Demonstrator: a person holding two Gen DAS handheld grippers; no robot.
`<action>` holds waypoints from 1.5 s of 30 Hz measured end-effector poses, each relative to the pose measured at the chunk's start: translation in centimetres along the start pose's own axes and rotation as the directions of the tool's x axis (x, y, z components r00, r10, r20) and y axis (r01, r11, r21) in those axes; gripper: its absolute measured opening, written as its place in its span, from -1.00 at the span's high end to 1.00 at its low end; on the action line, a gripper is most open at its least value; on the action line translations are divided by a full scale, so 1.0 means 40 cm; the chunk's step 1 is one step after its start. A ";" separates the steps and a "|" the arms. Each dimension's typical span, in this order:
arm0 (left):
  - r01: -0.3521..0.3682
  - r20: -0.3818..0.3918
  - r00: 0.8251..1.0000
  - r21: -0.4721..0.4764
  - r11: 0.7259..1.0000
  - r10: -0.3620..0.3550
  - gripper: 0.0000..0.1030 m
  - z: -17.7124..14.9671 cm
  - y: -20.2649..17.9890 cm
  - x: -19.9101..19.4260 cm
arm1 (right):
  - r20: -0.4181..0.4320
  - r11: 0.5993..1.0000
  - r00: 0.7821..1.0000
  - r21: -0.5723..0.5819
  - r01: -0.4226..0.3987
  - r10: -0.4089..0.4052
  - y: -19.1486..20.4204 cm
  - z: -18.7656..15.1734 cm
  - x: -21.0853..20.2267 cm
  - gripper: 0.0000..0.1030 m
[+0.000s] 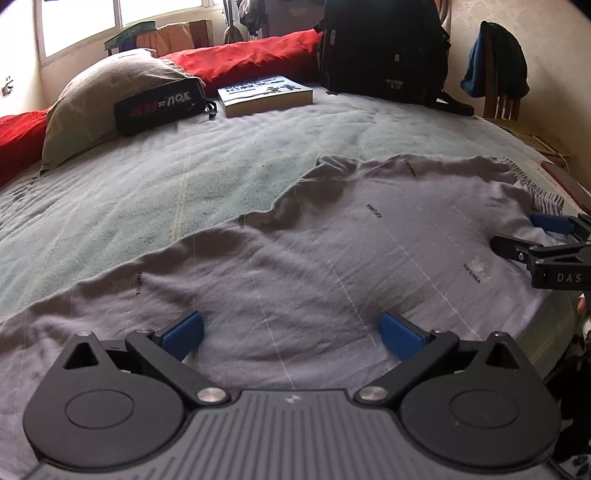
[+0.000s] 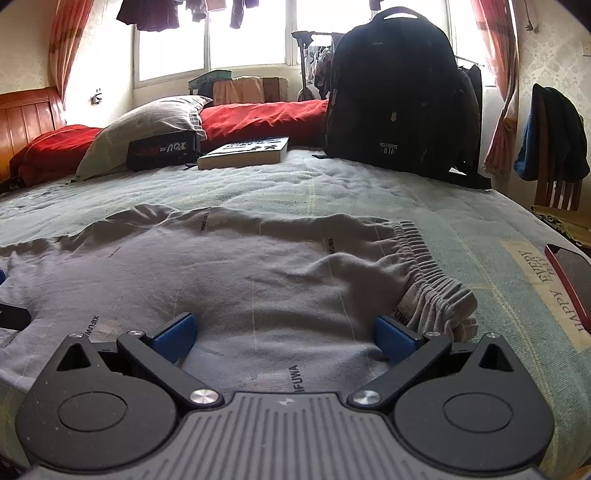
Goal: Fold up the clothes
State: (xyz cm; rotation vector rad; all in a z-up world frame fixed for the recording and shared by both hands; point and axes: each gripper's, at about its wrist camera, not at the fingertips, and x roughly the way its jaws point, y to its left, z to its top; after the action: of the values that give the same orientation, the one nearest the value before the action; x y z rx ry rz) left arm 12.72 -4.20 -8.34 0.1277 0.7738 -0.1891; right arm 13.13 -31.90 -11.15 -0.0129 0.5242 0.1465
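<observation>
A home bedroom: a bed [image 2: 332, 192] with a green-striped sheet, a pillow [image 2: 147, 125] and red bedding [image 2: 258, 118] at eleven o'clock, a black backpack [image 2: 399, 92] at one, laundry [image 2: 155, 13] hanging by the window [image 2: 251, 33].

Both tools look alike: the left gripper [image 1: 291, 332] and right gripper [image 2: 284, 332] each have a grey ribbed body, black rounded housings with round caps, black link arms on silver screws, and blue pads [image 1: 184, 329]. White letters "DAS" mark the right one's side.
</observation>
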 end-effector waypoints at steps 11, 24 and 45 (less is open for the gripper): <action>-0.006 -0.003 1.000 0.007 1.000 0.006 -0.99 0.001 -0.003 0.001 | 0.001 1.000 1.000 0.000 -0.002 0.002 -0.002 0.000 0.001 -1.00; -0.008 -0.005 1.000 0.010 1.000 0.008 -0.99 0.002 -0.005 0.002 | 0.003 1.000 1.000 -0.002 -0.002 0.002 -0.002 -0.002 0.001 -1.00; -0.016 -0.015 1.000 0.015 1.000 0.016 -0.99 0.004 -0.008 0.006 | -0.019 1.000 1.000 -0.030 0.009 -0.010 0.013 -0.001 -0.015 -1.00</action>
State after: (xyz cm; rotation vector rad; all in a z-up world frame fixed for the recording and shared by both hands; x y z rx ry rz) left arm 12.93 -4.59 -8.39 0.1497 0.7862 -0.1789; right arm 12.51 -31.48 -10.89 -0.0459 0.5412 0.1449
